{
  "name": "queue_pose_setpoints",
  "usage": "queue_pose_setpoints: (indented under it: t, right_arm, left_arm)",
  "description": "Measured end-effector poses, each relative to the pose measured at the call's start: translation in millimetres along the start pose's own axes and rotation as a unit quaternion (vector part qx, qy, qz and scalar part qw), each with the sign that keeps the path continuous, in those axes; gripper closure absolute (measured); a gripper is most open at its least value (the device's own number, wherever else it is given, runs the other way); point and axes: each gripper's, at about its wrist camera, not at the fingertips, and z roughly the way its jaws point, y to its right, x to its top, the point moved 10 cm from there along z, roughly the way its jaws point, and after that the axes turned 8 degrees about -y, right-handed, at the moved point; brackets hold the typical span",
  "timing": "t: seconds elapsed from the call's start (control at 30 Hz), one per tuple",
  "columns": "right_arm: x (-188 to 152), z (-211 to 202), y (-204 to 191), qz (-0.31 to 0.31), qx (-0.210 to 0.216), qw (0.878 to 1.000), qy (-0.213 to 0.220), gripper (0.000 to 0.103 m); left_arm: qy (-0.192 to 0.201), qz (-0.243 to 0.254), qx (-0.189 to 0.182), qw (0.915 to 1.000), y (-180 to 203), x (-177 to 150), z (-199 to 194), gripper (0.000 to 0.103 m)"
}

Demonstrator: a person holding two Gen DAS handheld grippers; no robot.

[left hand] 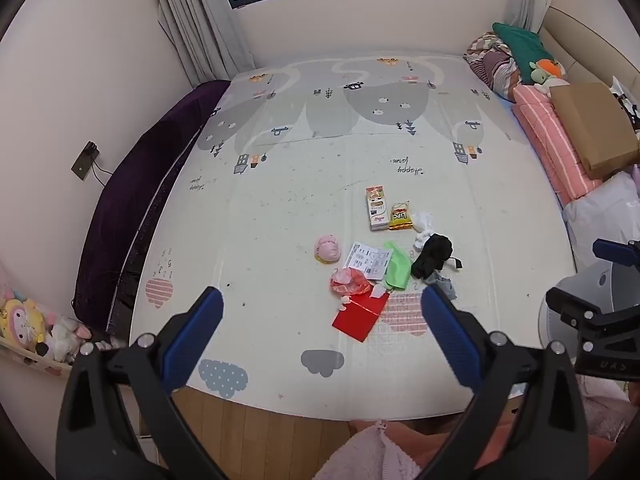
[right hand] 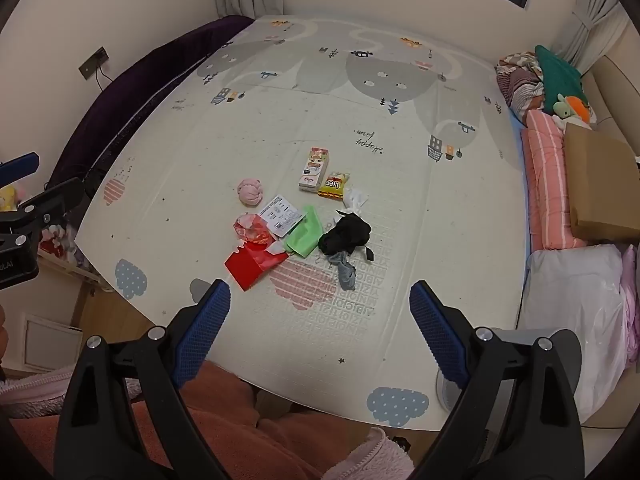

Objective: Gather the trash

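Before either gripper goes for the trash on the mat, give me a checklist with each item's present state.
1. Left gripper open, nothing in it: ok.
2. Right gripper open, nothing in it: ok.
3. Red packet nearest, top uncovered: ok.
4. Trash separate from clothing: not ok, black garment and grey sock lie in the pile.
5. Trash bin or bag in view: cannot tell; white plastic bag sits at right, its purpose unclear.

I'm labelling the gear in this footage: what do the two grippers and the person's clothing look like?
Both the left gripper and right gripper have black angular frames with silver bolts and blue textured pads. The person wears a fluffy pale pink sleeve.
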Motion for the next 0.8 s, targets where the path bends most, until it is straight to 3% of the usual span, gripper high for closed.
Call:
queue_pose_setpoints:
  t: [0.8]
  right_arm:
    - [1, -4, -4, -0.007, -0.003, 1.0, 0.003, 0.015]
  left_arm:
    - [0.0, -0.002, -0.003, 1.0, -1, -2, -5, 0.004]
